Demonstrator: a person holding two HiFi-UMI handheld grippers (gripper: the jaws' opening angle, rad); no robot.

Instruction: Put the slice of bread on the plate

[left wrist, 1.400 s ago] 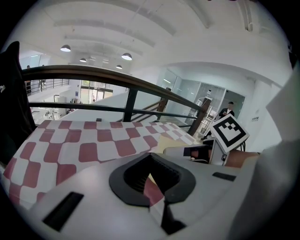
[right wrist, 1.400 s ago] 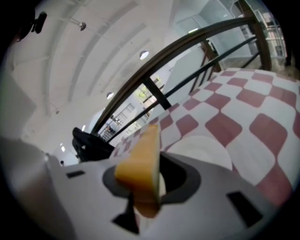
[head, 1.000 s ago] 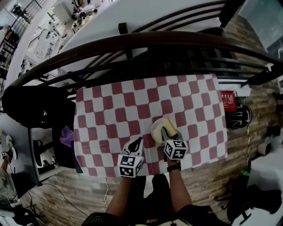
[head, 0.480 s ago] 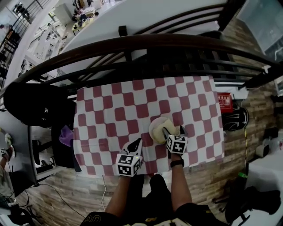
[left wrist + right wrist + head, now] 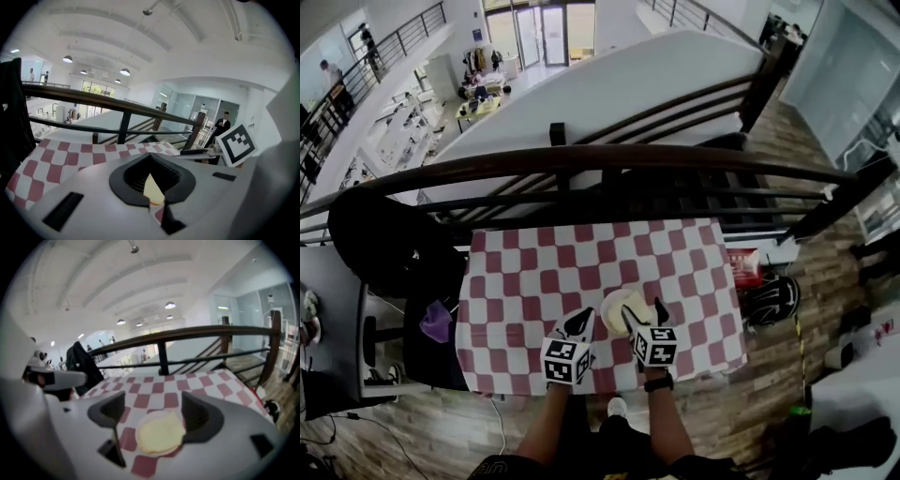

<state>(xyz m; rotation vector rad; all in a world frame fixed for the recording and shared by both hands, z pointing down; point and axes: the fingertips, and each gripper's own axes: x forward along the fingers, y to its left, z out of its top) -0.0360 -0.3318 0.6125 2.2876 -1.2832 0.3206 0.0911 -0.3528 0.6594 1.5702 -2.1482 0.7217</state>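
Slice of bread (image 5: 159,433), pale yellow, lies flat on the round white plate (image 5: 146,418). The plate sits on the red-and-white checked cloth (image 5: 534,277) that covers the counter, in the lower middle of the head view. Over the plate's right side hangs the right gripper (image 5: 644,317), clear of it. In the right gripper view its two jaws stand wide apart and are just starting to close, with nothing gripped. The slice and plate show down in the gap between them, touched by neither jaw. Just left of the plate in the head view is the left gripper (image 5: 581,320), above the cloth. In the left gripper view its jaws meet at the tips and hold nothing; only a sliver of the slice shows through the opening behind the tips. Both forearms come in from the bottom edge of the head view, with a dark watch (image 5: 654,382) on the right wrist. A dark curved railing (image 5: 581,159) runs across the frame beyond the counter's far edge. A black garment (image 5: 384,239) hangs at the left and a purple item (image 5: 436,322) lies just below it. At the right, a red box (image 5: 743,267) rests on the wooden floor beside the counter.
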